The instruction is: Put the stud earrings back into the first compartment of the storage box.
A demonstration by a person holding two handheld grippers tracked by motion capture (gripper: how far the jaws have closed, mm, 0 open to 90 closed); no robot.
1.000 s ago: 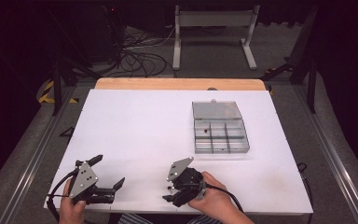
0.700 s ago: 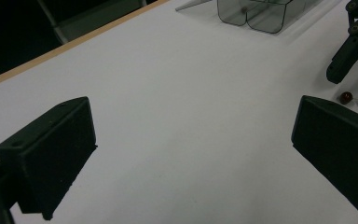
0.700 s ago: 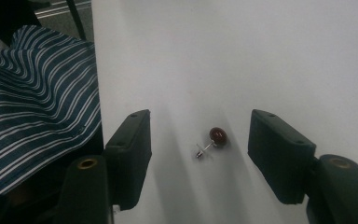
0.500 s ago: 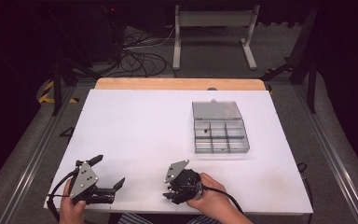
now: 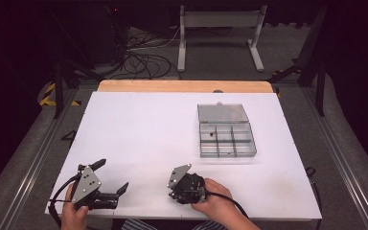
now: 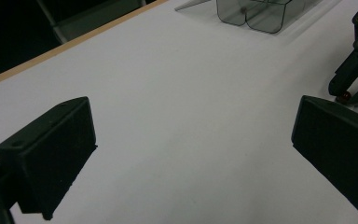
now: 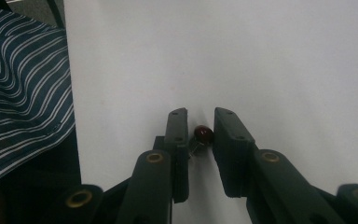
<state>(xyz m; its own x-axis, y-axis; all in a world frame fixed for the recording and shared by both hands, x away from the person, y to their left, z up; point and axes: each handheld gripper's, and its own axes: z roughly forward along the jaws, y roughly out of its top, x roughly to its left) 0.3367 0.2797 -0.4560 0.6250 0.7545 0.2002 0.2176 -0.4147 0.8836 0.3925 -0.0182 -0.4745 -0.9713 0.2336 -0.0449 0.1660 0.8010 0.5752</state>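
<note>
Right gripper view, small dark red part (image 7: 203, 134), clamped between right tool (image 7: 200, 126) jaws.

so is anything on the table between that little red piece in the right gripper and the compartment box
Nothing visible: the right gripper, jaws just closed, pinches the small red piece; bare white table lies between it and the open compartment box.

One white table (image 5: 139, 129) stands in the high view, with one wooden strip (image 5: 182, 86) along its far edge. One clear plastic box (image 5: 226, 138) lies on it, its one lid (image 5: 223, 113) folded open behind; the box shows two rows of compartments, their exact number too small to tell. Two grippers are in hand, a left gripper (image 5: 111, 176) and a right gripper (image 7: 200, 120). One small dark red bead (image 7: 203, 135) sits between the right one's jaws. One metal stand (image 5: 219, 28) rises beyond the table
</note>
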